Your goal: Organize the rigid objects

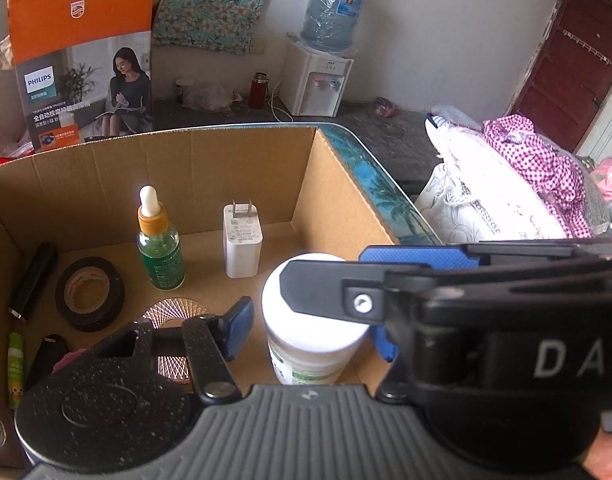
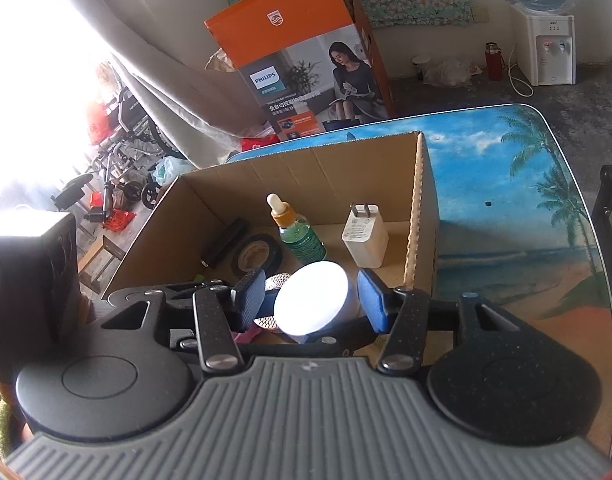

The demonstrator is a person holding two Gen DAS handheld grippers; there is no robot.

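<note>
The tabletop [image 2: 506, 184], printed with a beach and palm trees, carries an open cardboard box [image 1: 234, 168]. Past the box, at about 11 o'clock in the left wrist view, a tall orange and grey Philips carton [image 1: 86, 60] stands upright.

The left hand-held gripper [image 1: 310, 338] reaches into the box with its jaws apart. Bare box floor shows between its left pad and the white-lidded jar [image 1: 306, 364], which stands between the two fingers.

The right hand-held gripper [image 2: 312, 300] comes in from 3 o'clock in the left view. It straddles the same jar, with one finger crossing over the lid and the other behind it. In its own view the round lid sits between the blue pads with a thin gap on each side, so its jaws are apart too.

The jar stands upright on the box floor, near the front right corner at about 5 o'clock.

- A white wall charger [image 1: 242, 240] stands on end with its prongs up, at 11 o'clock from the jar.
- A green dropper bottle [image 1: 160, 252] stands upright just beside the charger, at its 9 o'clock.
- A black tape roll [image 1: 90, 292] lies flat at 8 o'clock from the bottle.
- A rose-gold patterned disc [image 1: 170, 312] lies flat between the tape and the jar.
- A black stick-shaped item [image 1: 34, 276] lies against the left wall.
- A small green tube [image 1: 16, 368] lies at 6 o'clock from that item.
</note>
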